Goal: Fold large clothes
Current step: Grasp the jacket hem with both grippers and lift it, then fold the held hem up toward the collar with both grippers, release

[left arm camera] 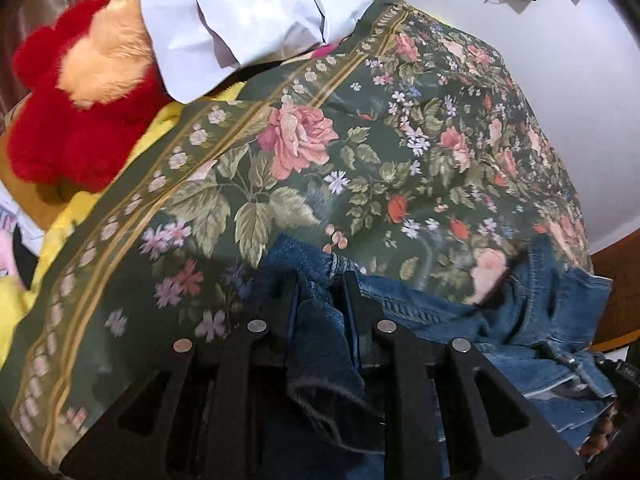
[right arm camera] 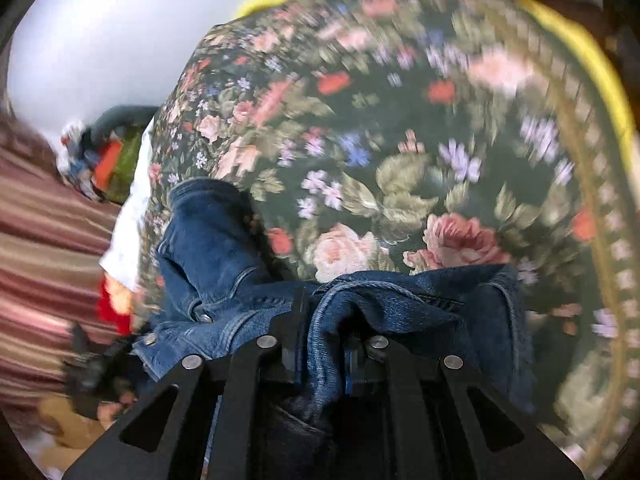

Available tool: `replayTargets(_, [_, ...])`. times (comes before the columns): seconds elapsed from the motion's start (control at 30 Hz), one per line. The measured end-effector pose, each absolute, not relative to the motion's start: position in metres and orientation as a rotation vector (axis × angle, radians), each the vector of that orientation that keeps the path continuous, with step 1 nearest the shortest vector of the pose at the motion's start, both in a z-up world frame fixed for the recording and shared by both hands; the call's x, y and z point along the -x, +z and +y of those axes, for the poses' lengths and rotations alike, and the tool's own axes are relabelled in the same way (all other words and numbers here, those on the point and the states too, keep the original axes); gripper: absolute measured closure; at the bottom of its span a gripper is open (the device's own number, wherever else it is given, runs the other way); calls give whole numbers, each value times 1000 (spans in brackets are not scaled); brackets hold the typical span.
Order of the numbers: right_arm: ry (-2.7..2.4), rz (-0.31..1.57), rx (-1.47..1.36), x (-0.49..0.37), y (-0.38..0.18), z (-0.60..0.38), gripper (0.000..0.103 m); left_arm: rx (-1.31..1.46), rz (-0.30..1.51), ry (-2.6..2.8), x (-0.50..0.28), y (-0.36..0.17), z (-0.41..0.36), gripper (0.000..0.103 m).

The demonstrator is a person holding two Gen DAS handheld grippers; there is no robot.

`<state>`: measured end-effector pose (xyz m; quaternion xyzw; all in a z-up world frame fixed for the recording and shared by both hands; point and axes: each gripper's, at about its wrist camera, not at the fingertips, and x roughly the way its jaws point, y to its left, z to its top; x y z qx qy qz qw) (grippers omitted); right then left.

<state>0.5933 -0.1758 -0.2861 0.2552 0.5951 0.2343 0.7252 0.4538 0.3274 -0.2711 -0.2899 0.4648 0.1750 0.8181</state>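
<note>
Denim jeans lie bunched at the near edge of the floral bedspread, strung between both hands. Left gripper pinches one fold, right gripper pinches another, fingers pressed onto cloth. Judging by this, the garment's long axis runs gripper to gripper, neither nearer.

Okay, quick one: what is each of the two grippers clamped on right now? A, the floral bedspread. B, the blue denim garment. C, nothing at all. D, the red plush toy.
B: the left gripper and the right gripper each have blue denim garment bunched between closed fingers, lying on the floral bedspread.
</note>
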Motion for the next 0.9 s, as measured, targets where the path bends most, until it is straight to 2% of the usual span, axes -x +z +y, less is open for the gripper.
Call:
replayTargets(0.27, [622, 1405, -576, -581, -275, -206, 93, 465, 1038, 324, -454, -264, 317, 77])
replayTargets(0.43, [627, 1407, -409, -559, -248, -210, 93, 159, 1083, 333, -452, -244, 281, 75])
replayTargets(0.5, [628, 1388, -355, -551, -232, -210, 93, 75, 1077, 352, -449, -234, 271, 68])
replayTargets(0.57, [617, 1353, -297, -542, -216, -213, 93, -14, 1032, 403, -441, -216, 263, 48])
replayTargets(0.7, [482, 1217, -88, -521, -176, -220, 93, 1, 964, 372, -427, -182, 262, 45])
replayTargets(0.83, [502, 1147, 10, -487, -155, -224, 93, 92, 931, 279, -407, -163, 256, 33])
replayTargets(0.9, [528, 1135, 34, -473, -155, -218, 93, 102, 942, 231, -397, -165, 247, 32])
